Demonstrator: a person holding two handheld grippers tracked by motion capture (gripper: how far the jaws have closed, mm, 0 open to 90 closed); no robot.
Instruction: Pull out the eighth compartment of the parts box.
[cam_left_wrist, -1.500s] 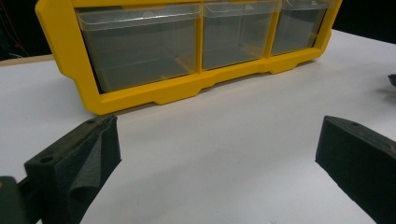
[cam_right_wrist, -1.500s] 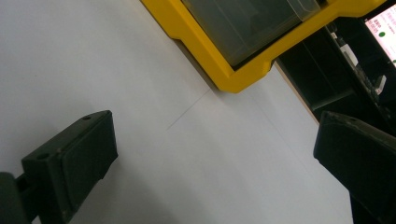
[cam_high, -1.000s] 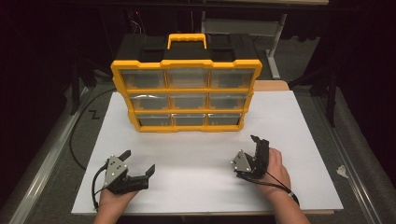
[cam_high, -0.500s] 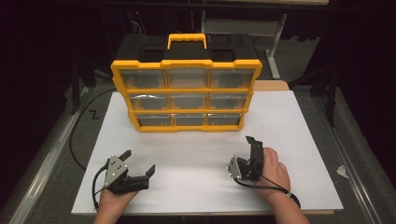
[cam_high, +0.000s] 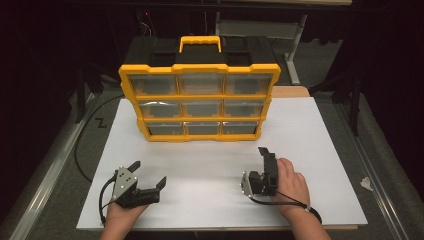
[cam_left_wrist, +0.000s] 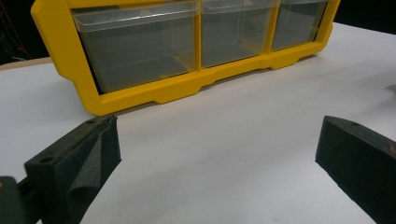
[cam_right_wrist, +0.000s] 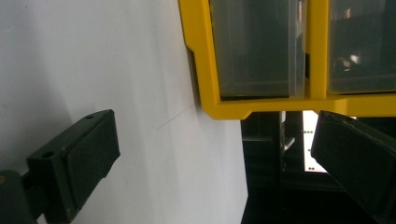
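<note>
Organizer (cam_high: 199, 102) stands upright on counter (cam_high: 310, 130); near its front, left hand-held gripper (cam_high: 149, 174) and right hand-held gripper (cam_high: 256, 165) both gape, empty.

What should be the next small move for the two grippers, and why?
Probably bring the right gripper forward toward the yellow organizer. Both it and the left gripper are open, empty and well short of the closed clear drawers.

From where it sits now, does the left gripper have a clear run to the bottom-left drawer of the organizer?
Probably yes: the left gripper is open, and bare white tabletop lies between it and the bottom-left drawer.
</note>
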